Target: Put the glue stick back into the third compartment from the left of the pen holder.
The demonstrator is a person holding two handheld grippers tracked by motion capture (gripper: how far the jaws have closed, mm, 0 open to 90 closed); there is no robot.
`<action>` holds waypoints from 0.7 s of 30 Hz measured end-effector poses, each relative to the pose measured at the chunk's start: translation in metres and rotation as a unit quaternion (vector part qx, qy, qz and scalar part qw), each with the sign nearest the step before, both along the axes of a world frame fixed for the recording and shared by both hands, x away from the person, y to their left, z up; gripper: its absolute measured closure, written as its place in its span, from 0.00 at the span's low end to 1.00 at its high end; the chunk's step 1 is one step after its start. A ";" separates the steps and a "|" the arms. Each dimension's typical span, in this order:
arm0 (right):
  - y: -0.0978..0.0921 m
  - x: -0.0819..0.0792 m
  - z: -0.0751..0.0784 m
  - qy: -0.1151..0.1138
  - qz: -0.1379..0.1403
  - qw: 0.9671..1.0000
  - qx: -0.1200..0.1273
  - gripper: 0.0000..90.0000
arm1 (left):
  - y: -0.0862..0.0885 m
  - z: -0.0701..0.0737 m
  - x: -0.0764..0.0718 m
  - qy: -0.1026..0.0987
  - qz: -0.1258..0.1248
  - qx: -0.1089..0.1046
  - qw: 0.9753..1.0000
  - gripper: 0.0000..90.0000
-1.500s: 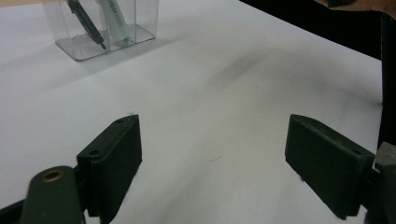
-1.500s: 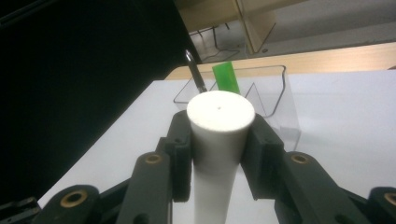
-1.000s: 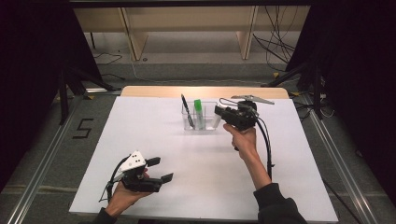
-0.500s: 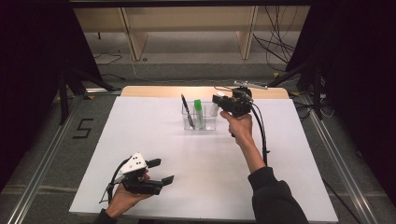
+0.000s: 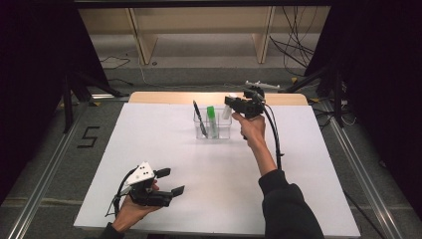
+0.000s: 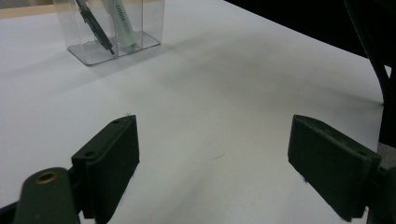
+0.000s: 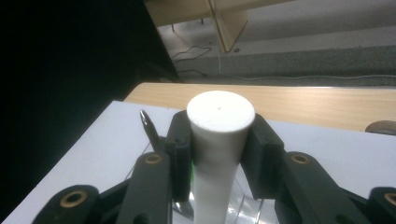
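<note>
Round white stick [image 7: 219, 140], smooth with a flat top, pinched tight in the right gripper [image 5: 230, 106], up over the clear box [image 5: 213, 130] holding a black pen [image 5: 200, 119]. Left gripper [image 5: 170, 181] wide open, low near the table [image 5: 298, 164].

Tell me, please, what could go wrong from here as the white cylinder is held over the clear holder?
The right gripper clamps the white cylinder only near its top, so it might swing or slip on release. The clear holder already holds a black pen and a green-capped marker; the cylinder could catch on them or on the rim. The holder looks light, and the left gripper, open, is far off, so a knock may tip it.
</note>
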State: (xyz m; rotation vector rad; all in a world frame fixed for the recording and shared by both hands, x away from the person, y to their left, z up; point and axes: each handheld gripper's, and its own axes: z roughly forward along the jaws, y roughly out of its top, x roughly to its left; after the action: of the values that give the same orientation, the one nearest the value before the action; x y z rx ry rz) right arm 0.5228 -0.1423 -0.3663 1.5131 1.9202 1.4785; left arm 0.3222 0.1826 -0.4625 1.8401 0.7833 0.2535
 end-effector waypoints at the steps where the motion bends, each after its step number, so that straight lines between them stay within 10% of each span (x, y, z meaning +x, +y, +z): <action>1: 0.000 0.002 0.000 0.001 -0.003 1.000 0.000 0.75 | 0.000 0.000 0.000 0.000 0.000 0.000 1.000 0.18; 21: 0.013 0.017 -0.016 0.017 -0.012 0.999 -0.045 0.74 | 0.000 0.001 0.000 -0.004 0.001 -0.004 1.000 0.18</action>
State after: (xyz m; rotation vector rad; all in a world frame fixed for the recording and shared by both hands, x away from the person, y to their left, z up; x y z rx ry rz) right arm 0.5396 -0.1292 -0.3824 1.5262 1.9536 1.3456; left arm 0.3221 0.1831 -0.4620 1.8307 0.7802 0.2587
